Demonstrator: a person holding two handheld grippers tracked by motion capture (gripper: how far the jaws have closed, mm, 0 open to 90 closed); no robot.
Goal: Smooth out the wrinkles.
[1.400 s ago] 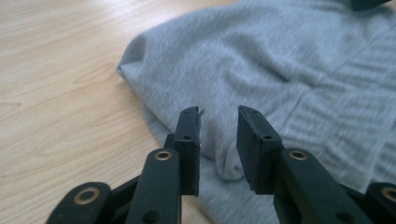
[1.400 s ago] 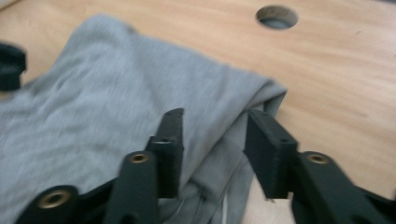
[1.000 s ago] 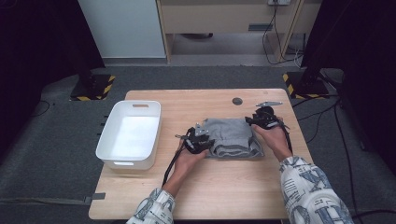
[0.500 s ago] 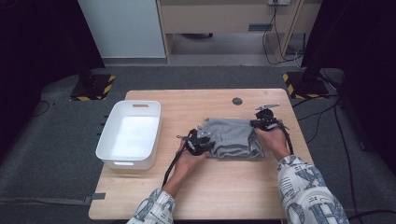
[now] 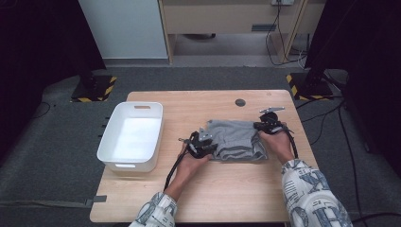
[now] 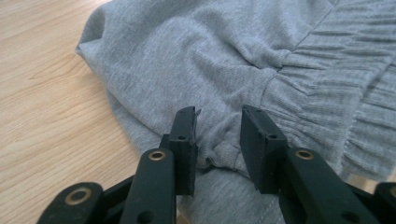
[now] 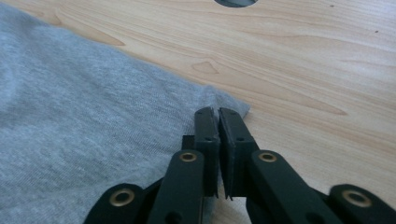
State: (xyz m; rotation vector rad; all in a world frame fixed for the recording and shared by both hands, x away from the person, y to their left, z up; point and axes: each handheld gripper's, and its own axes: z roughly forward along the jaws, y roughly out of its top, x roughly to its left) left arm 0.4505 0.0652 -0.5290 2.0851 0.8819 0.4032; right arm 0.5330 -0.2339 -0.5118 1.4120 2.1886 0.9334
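Grey garment (image 5: 236,139) unmoved; left tool (image 6: 217,128) spread, right tool (image 7: 218,116) still pinching its corner.

My right gripper (image 7: 218,114) has its jaws pressed together at the grey garment's (image 7: 84,135) corner, but I cannot tell whether cloth sits between them. The garment runs off that view's left edge. A dark round thing (image 7: 236,2) is cut off at the top.
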